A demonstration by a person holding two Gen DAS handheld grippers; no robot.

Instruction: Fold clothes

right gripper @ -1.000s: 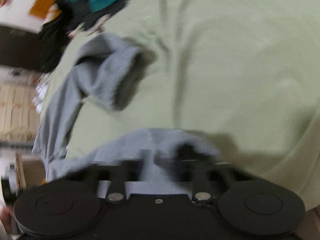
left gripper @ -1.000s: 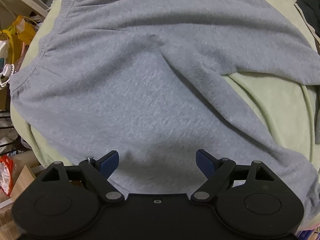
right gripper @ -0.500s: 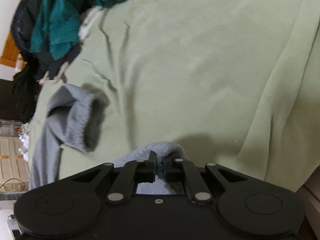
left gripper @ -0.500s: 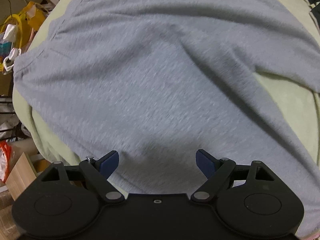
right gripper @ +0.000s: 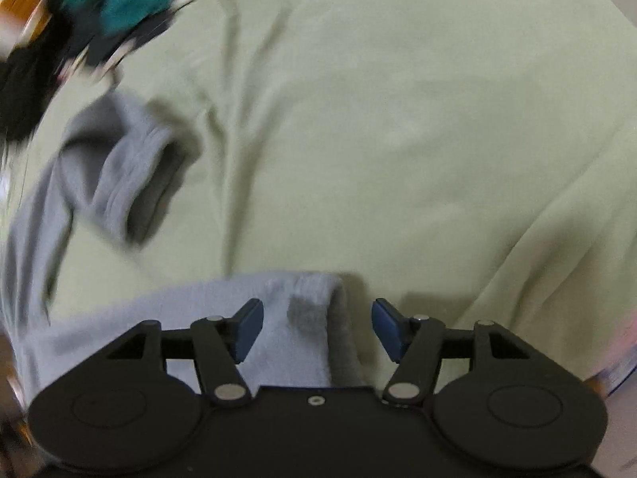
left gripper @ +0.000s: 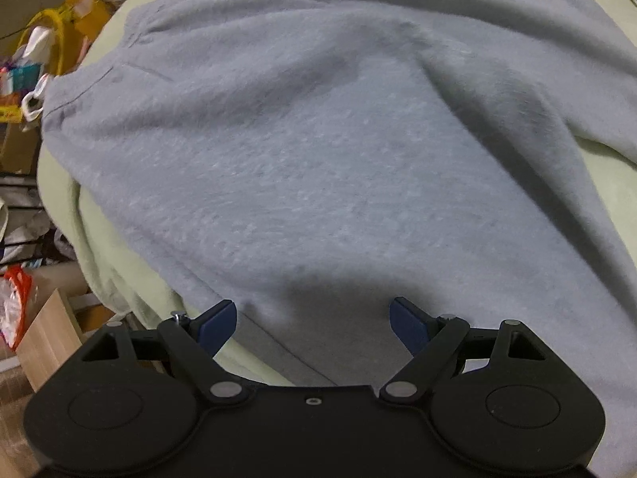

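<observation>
Grey sweatpants (left gripper: 318, 139) lie spread over a pale green sheet (left gripper: 119, 271) and fill most of the left wrist view. My left gripper (left gripper: 312, 324) is open and empty, just above the near edge of the pants. In the right wrist view, one grey leg cuff (right gripper: 310, 310) lies between the fingers of my right gripper (right gripper: 317, 328), which is open and not holding it. The other leg cuff (right gripper: 127, 183) lies curled at the left on the green sheet (right gripper: 398, 139).
A pile of teal and dark clothes (right gripper: 99, 4) lies at the far left of the bed. Beside the bed are yellow and white bags (left gripper: 47, 51), a red bag (left gripper: 16, 302) and cardboard boxes (left gripper: 47, 338).
My right gripper was shut on the grey cuff half a second ago; now it is open and the cuff lies on the sheet. My left gripper stayed open and shifted slightly over the pants.
</observation>
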